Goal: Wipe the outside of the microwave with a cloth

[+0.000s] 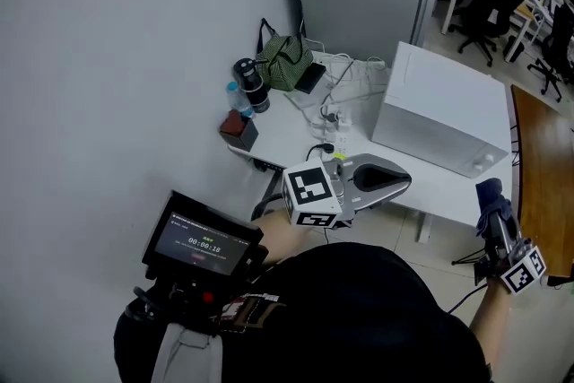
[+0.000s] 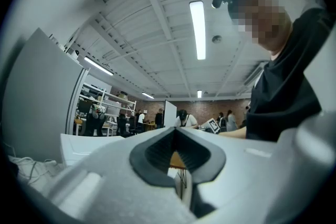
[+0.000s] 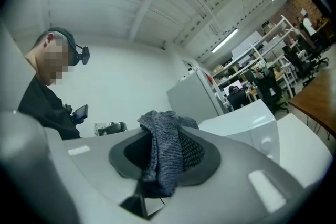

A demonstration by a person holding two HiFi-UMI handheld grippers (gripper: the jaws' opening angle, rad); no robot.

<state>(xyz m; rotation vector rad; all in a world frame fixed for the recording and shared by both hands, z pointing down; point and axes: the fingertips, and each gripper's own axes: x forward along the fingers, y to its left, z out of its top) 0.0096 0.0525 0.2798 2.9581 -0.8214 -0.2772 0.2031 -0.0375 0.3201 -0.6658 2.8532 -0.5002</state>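
Wiping not begun, by the look: right tongs (image 3: 167, 168) pinch the grey cloth (image 3: 164, 136), held well apart from the microwave (image 1: 439, 108) on the table (image 1: 430, 179), left tongs (image 2: 176, 157) pressed together w/ nothing btwn, so the whole outside is left.

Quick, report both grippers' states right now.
Left gripper: shut, nothing between its jaws.
Right gripper: shut on the cloth.

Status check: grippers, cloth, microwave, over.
Left gripper shut, empty, over desk. Right gripper clamped on cloth, short of microwave, no contact. Cables beside microwave.
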